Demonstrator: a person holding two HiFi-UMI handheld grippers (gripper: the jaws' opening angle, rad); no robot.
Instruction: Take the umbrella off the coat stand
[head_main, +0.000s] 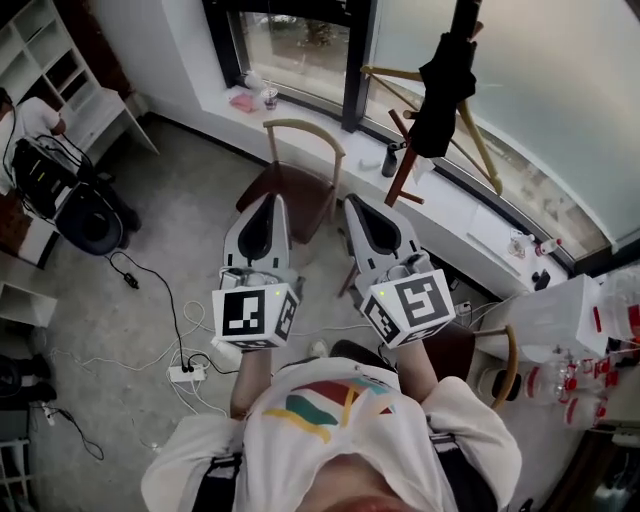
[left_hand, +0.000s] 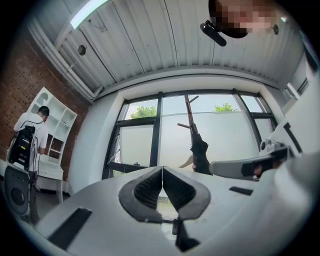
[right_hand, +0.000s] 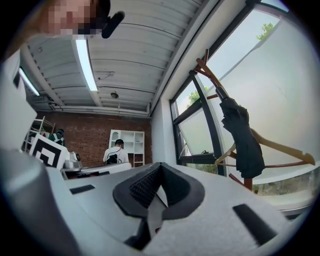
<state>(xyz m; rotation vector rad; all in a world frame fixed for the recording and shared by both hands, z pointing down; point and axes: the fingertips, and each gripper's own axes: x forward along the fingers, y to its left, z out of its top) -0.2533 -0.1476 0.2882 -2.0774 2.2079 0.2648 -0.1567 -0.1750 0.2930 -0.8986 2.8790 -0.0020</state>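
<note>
A black folded umbrella (head_main: 443, 88) hangs on the wooden coat stand (head_main: 405, 170) by the window, ahead and to the right of both grippers. In the head view my left gripper (head_main: 271, 199) and right gripper (head_main: 353, 202) are held side by side above a chair, well short of the stand, both empty. The left gripper view has the jaws (left_hand: 162, 169) closed together, with the umbrella (left_hand: 200, 154) far beyond them. In the right gripper view the jaws (right_hand: 159, 166) also meet, and the umbrella (right_hand: 243, 141) hangs on the stand (right_hand: 208, 74) up to the right.
A wooden chair (head_main: 298, 186) stands under the grippers. The window sill (head_main: 330, 125) carries cups and a dark bottle (head_main: 390, 160). Cables and a power strip (head_main: 186, 373) lie on the floor. A person (head_main: 30, 118) stands by white shelves at left. Bottles (head_main: 585, 375) crowd the right.
</note>
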